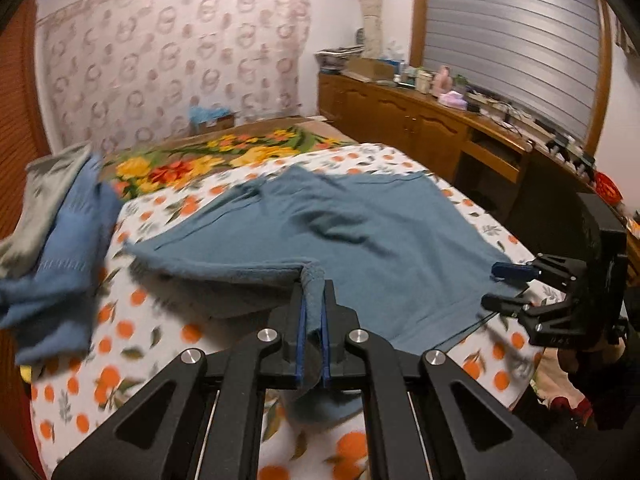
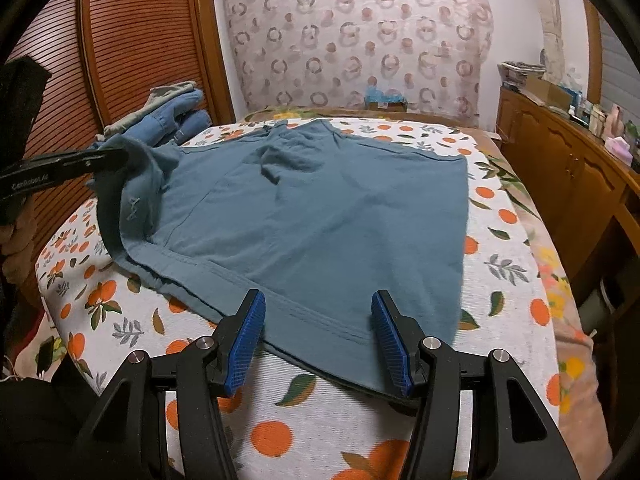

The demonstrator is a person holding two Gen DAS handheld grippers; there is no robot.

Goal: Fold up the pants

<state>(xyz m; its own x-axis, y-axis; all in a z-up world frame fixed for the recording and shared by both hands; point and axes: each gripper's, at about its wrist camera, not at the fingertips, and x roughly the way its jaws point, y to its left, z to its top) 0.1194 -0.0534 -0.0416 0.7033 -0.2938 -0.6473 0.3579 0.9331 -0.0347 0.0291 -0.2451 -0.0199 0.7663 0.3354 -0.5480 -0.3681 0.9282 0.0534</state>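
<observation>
Teal-blue pants (image 2: 320, 208) lie spread on a bed with an orange-print cover (image 2: 280, 432). My left gripper (image 1: 313, 280) is shut on a corner of the pants' near hem and holds it raised off the bed, so the cloth drapes down from the blue pads. In the right wrist view that gripper (image 2: 120, 158) enters from the left with the lifted fabric bunched around it. My right gripper (image 2: 318, 304) stands open over the near hem at the right, with the cloth lying flat under its blue pads (image 2: 248, 340). It shows at the right in the left wrist view too, as the right gripper (image 1: 494, 286).
A stack of folded blue and grey clothes (image 1: 60, 232) sits at the bed's left edge by a slatted wooden door (image 2: 132, 52). A wooden dresser (image 1: 420, 128) crowded with small items runs along the right. A floral blanket (image 1: 192, 160) lies at the bed's far end.
</observation>
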